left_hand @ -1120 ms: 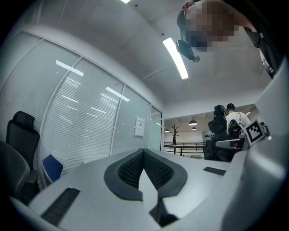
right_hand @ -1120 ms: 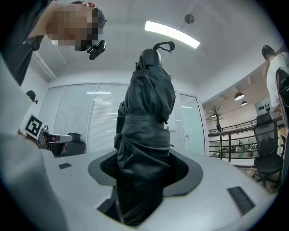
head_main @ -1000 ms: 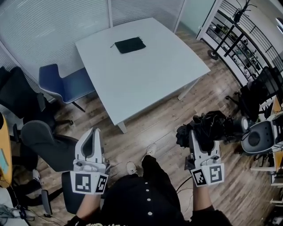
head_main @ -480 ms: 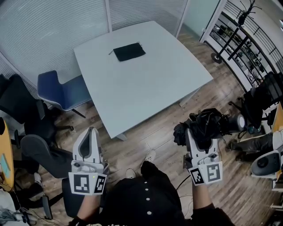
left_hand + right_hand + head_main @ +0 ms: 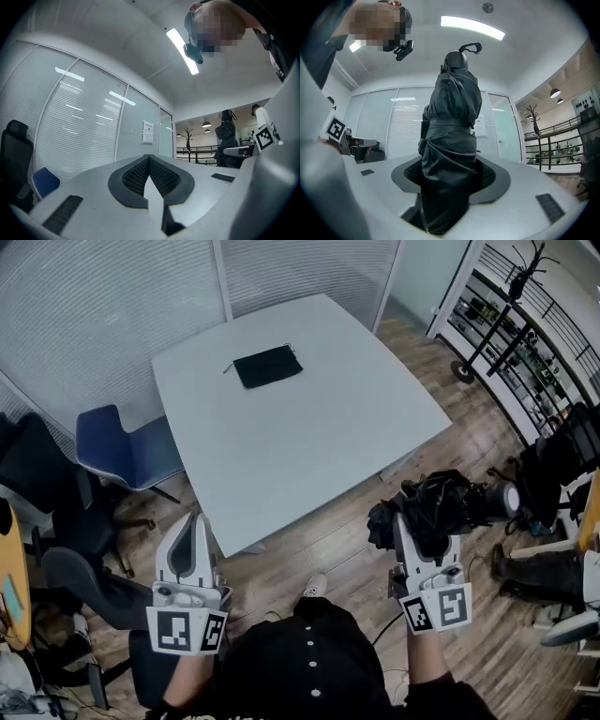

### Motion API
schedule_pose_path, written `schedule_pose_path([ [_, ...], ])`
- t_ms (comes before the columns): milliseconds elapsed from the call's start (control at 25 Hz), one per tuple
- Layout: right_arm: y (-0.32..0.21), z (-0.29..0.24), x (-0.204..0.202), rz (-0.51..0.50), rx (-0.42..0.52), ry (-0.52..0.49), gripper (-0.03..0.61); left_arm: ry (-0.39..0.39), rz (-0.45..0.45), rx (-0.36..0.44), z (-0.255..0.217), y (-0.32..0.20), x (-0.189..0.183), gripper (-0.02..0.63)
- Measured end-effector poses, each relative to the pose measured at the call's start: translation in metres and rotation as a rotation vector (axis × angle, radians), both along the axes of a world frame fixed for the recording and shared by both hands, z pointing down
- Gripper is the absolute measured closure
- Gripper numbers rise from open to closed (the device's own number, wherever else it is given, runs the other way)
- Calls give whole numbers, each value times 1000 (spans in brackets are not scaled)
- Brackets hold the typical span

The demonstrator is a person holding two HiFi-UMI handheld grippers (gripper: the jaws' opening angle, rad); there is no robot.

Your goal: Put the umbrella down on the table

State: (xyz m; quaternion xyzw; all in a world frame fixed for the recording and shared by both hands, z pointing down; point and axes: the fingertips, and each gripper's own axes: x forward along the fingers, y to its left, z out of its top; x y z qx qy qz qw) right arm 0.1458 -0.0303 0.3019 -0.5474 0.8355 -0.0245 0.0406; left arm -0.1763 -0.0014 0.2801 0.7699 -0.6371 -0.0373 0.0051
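1. Grey left gripper [image 5: 194,521] is shut tight and holds nothing.
2. White table [image 5: 319,427] stands ahead of both grippers.
3. Right gripper [image 5: 427,538] squeezes the black folded umbrella [image 5: 436,507] over the floor. It looks soft and light, best held round its cloth middle.

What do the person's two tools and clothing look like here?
Both the left tool and right tool are pale grey wedges tapering to two jaws lined with dark ribbed pads. Each carries a cube of black-and-white square markers. The person wears a black top with small pale buttons.
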Motion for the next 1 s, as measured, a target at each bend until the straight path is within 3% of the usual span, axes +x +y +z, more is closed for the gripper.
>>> schedule_pose_path([
  [400, -7, 9, 7, 4, 36, -7, 318, -3, -7, 35, 8, -6, 5, 598],
  [600, -35, 10, 56, 18, 1, -75, 318, -1, 14, 8, 9, -35, 55, 598],
  [1000, -65, 22, 97, 83, -43, -65, 318, -26, 68, -32, 17, -90, 93, 598],
])
